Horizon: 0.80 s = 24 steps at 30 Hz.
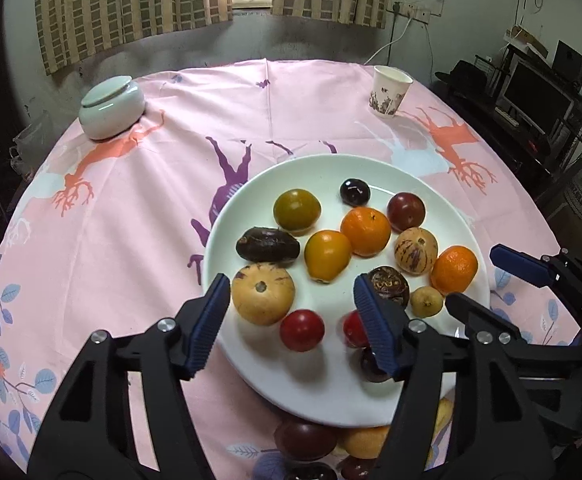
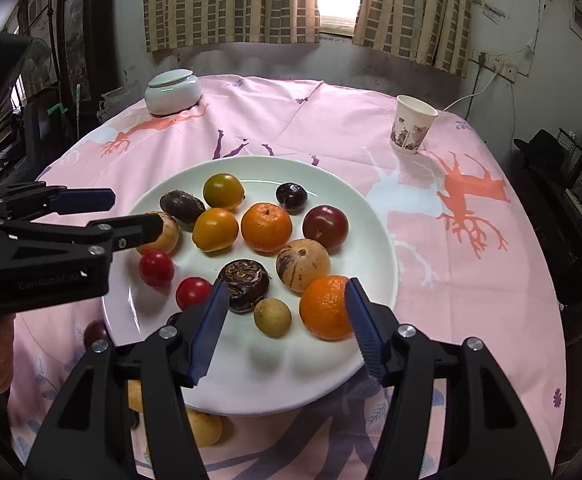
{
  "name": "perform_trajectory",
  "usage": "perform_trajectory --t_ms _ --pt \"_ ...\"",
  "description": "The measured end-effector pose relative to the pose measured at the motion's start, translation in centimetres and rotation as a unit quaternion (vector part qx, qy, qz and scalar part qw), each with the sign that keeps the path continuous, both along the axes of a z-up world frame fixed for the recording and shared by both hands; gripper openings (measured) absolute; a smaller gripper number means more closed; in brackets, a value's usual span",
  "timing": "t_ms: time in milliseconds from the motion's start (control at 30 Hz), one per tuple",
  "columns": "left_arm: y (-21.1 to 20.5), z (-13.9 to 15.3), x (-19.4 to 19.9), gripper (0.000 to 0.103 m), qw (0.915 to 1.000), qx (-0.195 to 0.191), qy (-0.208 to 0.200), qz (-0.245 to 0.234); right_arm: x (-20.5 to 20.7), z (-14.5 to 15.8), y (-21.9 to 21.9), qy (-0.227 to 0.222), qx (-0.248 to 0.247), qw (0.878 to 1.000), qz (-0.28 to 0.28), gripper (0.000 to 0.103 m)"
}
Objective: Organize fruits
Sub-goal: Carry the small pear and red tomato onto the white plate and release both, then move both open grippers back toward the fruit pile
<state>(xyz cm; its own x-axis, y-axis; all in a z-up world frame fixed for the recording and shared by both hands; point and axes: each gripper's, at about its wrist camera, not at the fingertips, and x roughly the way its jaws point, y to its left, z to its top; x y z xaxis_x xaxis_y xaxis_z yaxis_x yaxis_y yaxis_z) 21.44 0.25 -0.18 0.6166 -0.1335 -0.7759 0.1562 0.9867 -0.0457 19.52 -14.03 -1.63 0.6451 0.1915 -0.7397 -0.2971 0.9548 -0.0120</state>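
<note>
A white plate (image 1: 371,396) (image 2: 291,384) holds several fruits: two oranges (image 1: 365,231) (image 2: 325,306), red tomatoes (image 1: 302,330) (image 2: 156,268), tan striped melons (image 1: 263,294) (image 2: 303,265), dark plums and a small tan fruit (image 2: 272,317). My left gripper (image 1: 291,300) is open and empty above the plate's near edge, over a tomato and a melon. My right gripper (image 2: 285,300) is open and empty above the small tan fruit, beside an orange. Each gripper shows in the other's view, the right (image 1: 487,280) and the left (image 2: 131,216). More fruits lie off the plate at its near edge (image 1: 305,438) (image 2: 205,426).
The round table has a pink patterned cloth (image 1: 131,220). A pale lidded jar (image 1: 111,106) (image 2: 173,90) stands at the back left and a paper cup (image 1: 389,92) (image 2: 411,128) at the back right. A wall with curtains is behind; shelves with electronics are to the right.
</note>
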Motion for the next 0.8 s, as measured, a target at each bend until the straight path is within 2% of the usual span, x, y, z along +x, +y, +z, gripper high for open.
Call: perform_trajectory --t_ms 133,233,300,333,533,600,800 --pt "1.3 2.0 -2.7 0.086 0.9995 -0.012 -0.028 0.009 -1.9 1.2 -0.9 0.005 0.019 1.0 -0.005 0.062" --pt "2.1 2.7 -5.4 0.092 0.999 -0.022 -0.038 0.009 -3.8 1.7 -1.6 0.019 0.047 0.999 -0.009 0.069" --pt "2.4 2.8 -6.9 0.095 0.999 -0.023 -0.038 0.008 -5.1 1.8 -1.8 0.023 0.057 0.998 -0.014 0.087" --pt "2.6 2.7 -7.6 0.096 0.999 -0.024 -0.036 0.008 -5.8 1.8 -1.8 0.021 0.06 0.998 -0.016 0.09" --pt "4.4 1.5 -10.6 0.097 0.9988 -0.036 -0.017 0.027 -8.7 1.5 -0.7 0.031 0.047 0.998 -0.006 0.093" --pt "4.9 1.2 -11.3 0.097 0.9984 -0.04 -0.014 0.036 -9.5 1.0 -0.6 0.037 0.044 0.998 -0.007 0.097" --pt "5.3 0.0 -12.6 0.097 0.9986 -0.022 -0.011 0.048 -10.2 -1.5 -0.4 0.079 0.046 0.996 -0.012 0.098"
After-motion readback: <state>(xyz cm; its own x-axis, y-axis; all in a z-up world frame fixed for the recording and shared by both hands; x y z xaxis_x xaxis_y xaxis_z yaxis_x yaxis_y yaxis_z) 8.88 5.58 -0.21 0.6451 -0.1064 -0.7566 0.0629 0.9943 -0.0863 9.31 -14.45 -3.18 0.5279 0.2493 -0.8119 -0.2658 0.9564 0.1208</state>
